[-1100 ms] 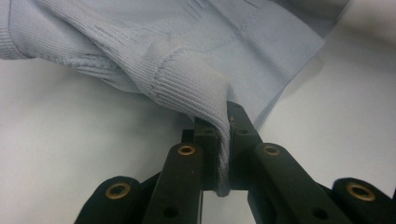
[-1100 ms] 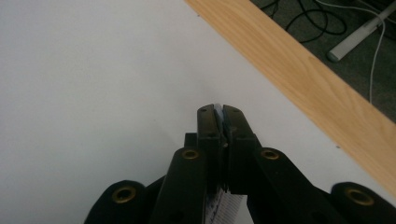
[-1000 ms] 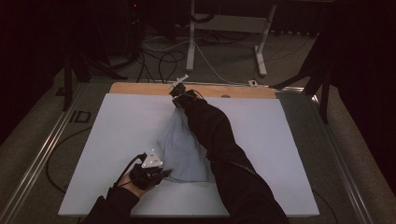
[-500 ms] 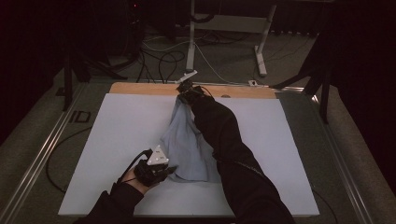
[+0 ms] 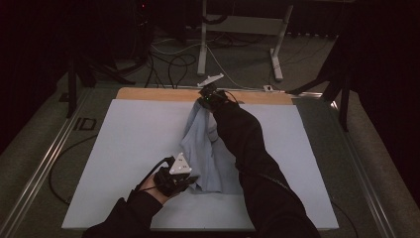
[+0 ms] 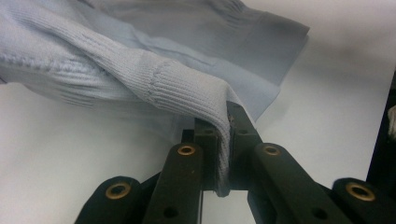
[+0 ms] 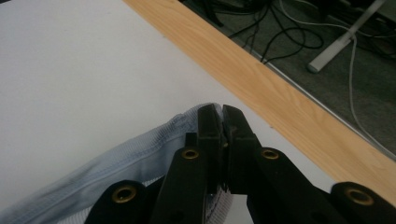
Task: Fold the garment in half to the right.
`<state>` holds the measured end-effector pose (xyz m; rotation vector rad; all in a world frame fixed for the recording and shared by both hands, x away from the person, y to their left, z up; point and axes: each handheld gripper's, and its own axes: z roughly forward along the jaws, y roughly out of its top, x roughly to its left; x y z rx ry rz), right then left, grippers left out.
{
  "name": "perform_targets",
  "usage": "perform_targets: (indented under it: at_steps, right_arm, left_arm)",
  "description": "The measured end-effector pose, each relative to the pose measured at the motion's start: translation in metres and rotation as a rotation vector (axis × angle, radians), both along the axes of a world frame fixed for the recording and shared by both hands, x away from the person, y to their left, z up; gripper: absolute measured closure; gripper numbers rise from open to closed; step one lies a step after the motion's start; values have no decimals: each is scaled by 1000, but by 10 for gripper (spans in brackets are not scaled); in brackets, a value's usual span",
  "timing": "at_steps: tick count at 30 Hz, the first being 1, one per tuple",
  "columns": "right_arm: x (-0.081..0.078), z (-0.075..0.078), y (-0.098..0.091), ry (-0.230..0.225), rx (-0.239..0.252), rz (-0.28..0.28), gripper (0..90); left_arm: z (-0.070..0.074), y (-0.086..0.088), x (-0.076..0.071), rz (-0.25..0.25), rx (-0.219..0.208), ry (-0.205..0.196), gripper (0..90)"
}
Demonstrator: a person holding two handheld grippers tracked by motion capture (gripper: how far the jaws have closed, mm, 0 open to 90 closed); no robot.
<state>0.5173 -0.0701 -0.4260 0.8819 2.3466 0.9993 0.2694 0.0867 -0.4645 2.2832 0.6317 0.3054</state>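
Both claws pinching pale blue knit garment point(image 5: 208, 153): left claw point(image 5: 190, 179) at near hem, right claw point(image 5: 204, 99) at far edge.

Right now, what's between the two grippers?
In the high view, the pale blue knit garment spans from the left gripper near the front edge to the right gripper by the wooden strip. Both are shut on it.
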Motion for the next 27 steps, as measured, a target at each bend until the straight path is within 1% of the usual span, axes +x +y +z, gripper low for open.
perform_targets:
  at_steps: [3,5,7,11,12,16,20,22,25,27]
  right_arm:
    - [0,0,-10,1,16,-9,875]
    - [0,1,-15,-6,13,-14,875]
    - [0,1,-21,-5,25,-21,875]
    - [0,0,-32,-12,26,-28,875]
    - [0,-1,-35,-4,32,-34,875]
    - [1,-4,-46,-3,34,-41,874]
    - [3,-7,-57,11,47,-43,874]
    - [3,-9,-61,12,47,-44,874]
    - [4,-13,-67,16,57,-45,874]
    - [5,-15,-71,13,59,-46,873]
  left_arm:
    - [1,-7,1,-9,3,-1,873]
    - [0,-11,1,-15,5,-6,873]
    - [0,-16,2,-20,9,-3,873]
    - [0,-26,3,-39,17,-4,873]
    - [-1,-28,4,-43,18,-2,873]
    - [-2,-41,6,-59,18,-5,873]
    - [-4,-52,7,-78,21,-1,873]
    - [-6,-58,8,-79,20,1,873]
    - [-10,-65,10,-85,25,2,873]
    - [-11,-71,12,-94,36,5,873]
